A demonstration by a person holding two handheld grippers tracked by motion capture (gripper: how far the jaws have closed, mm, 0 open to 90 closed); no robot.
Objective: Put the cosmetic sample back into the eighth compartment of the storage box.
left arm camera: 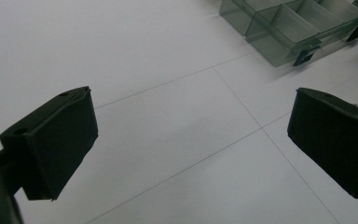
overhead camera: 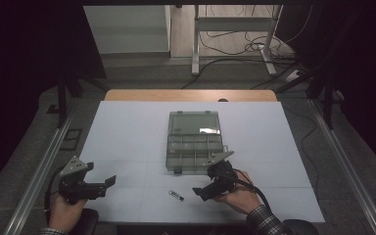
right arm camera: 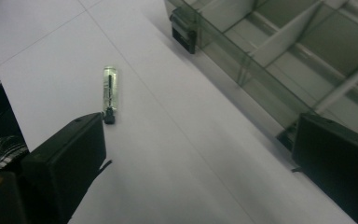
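A clear plastic organiser box (overhead camera: 195, 142) with several compartments lies open in the middle of the white table, its lid folded back. A small clear tube with a black cap (overhead camera: 176, 195) lies in front of it near the table's front edge. My right gripper (overhead camera: 200, 192) is open just right of the tube, which lies ahead of its left jaw in the right gripper view as the tube (right arm camera: 109, 93); the box (right arm camera: 279, 51) is at upper right there. My left gripper (overhead camera: 108, 182) is open at front left, empty, with the box corner (left arm camera: 289, 28) far ahead.
The white table top (overhead camera: 127, 137) has a wooden strip along its far edge. Metal rails run along both sides. Beyond the table stand a desk frame (overhead camera: 235, 44) and loose cables on the floor.
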